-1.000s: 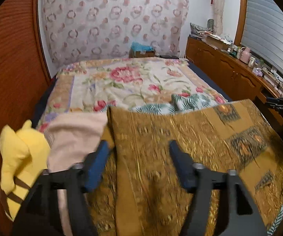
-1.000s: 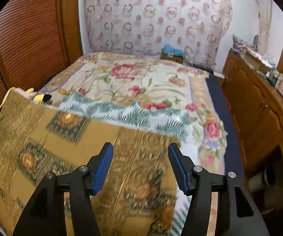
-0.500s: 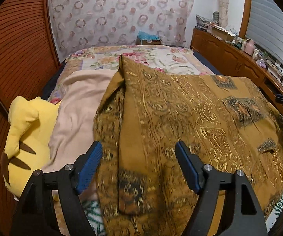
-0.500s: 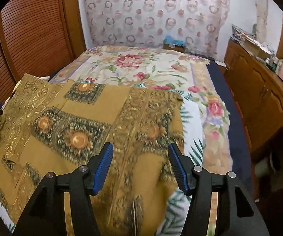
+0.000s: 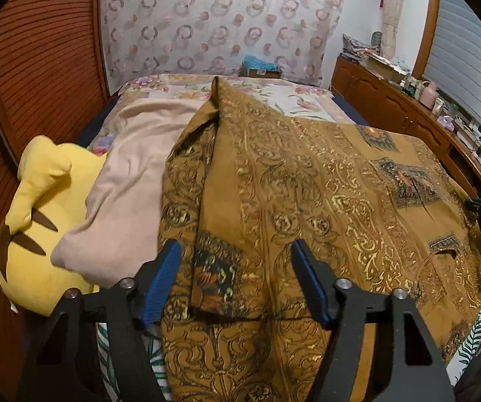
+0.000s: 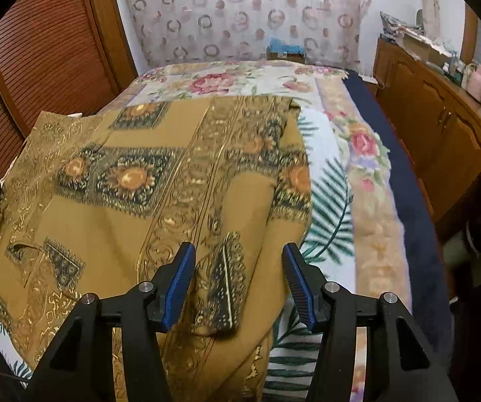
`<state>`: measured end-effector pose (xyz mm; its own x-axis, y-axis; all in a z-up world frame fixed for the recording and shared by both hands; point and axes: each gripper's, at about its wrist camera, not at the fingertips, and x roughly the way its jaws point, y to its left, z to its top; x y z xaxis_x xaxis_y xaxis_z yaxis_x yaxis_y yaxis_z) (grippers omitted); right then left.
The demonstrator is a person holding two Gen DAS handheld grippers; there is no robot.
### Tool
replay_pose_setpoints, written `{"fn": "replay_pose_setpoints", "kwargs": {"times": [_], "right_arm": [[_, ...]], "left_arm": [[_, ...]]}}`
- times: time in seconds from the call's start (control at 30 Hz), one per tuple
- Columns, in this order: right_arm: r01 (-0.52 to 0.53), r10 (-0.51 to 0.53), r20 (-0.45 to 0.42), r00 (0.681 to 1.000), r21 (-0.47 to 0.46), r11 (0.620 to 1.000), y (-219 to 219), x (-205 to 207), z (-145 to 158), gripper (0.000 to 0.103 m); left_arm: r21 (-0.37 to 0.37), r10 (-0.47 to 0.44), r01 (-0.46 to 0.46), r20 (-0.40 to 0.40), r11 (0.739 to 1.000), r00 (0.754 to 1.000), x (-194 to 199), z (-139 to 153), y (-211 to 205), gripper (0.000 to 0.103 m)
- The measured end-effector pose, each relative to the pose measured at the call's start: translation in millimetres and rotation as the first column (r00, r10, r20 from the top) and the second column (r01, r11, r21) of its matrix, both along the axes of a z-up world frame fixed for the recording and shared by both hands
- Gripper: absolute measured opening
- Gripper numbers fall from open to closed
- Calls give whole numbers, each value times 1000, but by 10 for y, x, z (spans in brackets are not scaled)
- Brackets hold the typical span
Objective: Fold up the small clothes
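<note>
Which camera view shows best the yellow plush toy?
The left wrist view: the yellow plush toy lies at the left, beside the beige cloth, with its brown stripes visible. The right wrist view does not show it; the golden patterned garment fills that side.

Home bedroom: bed (image 6: 371,174) under floral cover, wooden dresser (image 6: 441,124), patterned curtain (image 5: 220,23).

Both wrist views near, angled down; share brown garment (image 5: 307,184).

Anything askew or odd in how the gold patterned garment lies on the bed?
Yes. The gold patterned garment lies unevenly: its left edge is doubled into a raised ridge running up the bed, overlapping the beige cloth, and its right edge is rumpled. Nothing looks damaged.
</note>
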<state>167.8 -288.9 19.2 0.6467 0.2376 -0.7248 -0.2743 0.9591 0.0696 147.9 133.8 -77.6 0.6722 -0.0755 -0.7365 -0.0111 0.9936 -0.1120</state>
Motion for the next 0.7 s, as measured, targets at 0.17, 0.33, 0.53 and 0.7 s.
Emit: {"fn": "replay_pose_setpoints", "kwargs": {"times": [0.17,0.33,0.53,0.7], "right_arm": [[-6,6,-1,1000,-17,1000,63,52,-80,56],[-6,6,13,1000,-23,1000,79,87,-80,56],[-12,13,11,1000,-33,999,118,91,-144,56],[-28,29,17,999,-54,998,155,75,-127,42]], "left_arm": [[-24,17,-18,-23,1000,1000,-62,-111,11,55],[-14,12,-12,-50,1000,999,-72,-200,-24,54],[-22,5,-6,-43,1000,999,-73,-216,-39,35],[-27,12,-12,-20,1000,1000,-55,-185,-47,14]]}}
